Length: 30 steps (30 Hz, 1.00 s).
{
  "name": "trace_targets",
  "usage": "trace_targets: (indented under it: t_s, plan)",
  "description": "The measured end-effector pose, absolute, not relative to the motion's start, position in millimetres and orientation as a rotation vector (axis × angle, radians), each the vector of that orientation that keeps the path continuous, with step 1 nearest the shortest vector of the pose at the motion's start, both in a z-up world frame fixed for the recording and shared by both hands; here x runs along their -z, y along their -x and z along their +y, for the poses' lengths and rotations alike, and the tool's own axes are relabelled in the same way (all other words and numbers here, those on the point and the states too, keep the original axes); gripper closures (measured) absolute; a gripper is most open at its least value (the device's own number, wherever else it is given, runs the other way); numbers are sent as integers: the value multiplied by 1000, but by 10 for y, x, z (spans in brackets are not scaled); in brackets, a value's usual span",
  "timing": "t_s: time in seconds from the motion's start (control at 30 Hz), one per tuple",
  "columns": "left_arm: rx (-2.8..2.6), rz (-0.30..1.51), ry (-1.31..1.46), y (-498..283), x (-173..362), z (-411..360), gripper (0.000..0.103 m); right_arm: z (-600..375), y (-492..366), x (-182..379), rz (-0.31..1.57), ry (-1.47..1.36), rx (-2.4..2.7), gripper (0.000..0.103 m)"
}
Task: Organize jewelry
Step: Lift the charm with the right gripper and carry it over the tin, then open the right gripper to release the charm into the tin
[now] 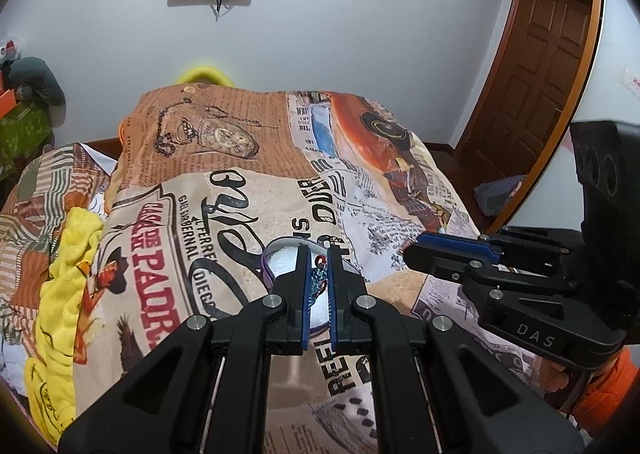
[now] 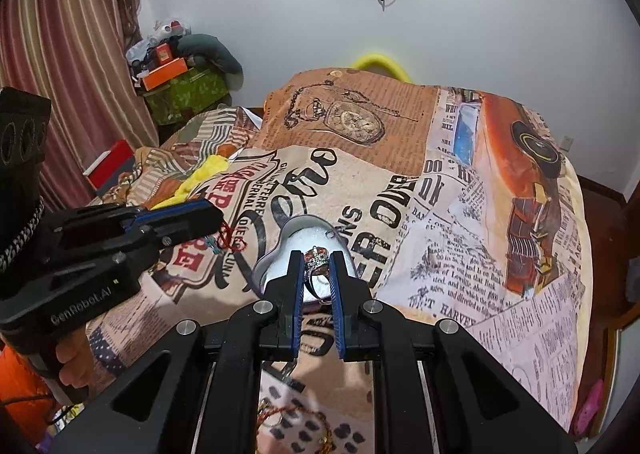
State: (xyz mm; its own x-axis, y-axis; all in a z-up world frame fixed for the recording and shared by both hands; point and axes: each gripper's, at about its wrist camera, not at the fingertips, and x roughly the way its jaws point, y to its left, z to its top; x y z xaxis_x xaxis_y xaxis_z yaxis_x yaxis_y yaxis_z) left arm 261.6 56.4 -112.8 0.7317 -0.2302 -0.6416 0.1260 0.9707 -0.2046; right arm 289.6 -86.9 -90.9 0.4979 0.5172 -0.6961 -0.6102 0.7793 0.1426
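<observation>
A heart-shaped purple tin (image 1: 269, 269) with a white lining lies on the printed bedspread; it also shows in the right wrist view (image 2: 280, 250). My left gripper (image 1: 318, 254) is shut on a red and teal bead strand (image 1: 319, 276), held just above the tin; the strand also shows in the right wrist view (image 2: 229, 241). My right gripper (image 2: 317, 256) is shut on a jewelled ring (image 2: 316, 264) over the tin. The right gripper also shows in the left wrist view (image 1: 416, 248), right of the tin.
The bedspread (image 2: 440, 238) covers the bed. More jewelry chains (image 2: 296, 422) lie near the front edge below my right gripper. A yellow cloth (image 1: 64, 294) lies at the left. Boxes (image 2: 176, 85) are stacked in the far corner. A wooden door (image 1: 536, 85) stands at the right.
</observation>
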Motion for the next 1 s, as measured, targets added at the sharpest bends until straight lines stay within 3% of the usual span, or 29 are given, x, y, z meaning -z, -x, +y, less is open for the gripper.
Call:
trace_targets:
  t_s: [0.57,1.0]
  plan:
    - [232,894,113,-3129,1681,476,98,-702,-3272,1186,867,167,-691,92]
    - [228,926,109,-3219,1757,532,97,-618,-3400,1379,942,173,-731,92]
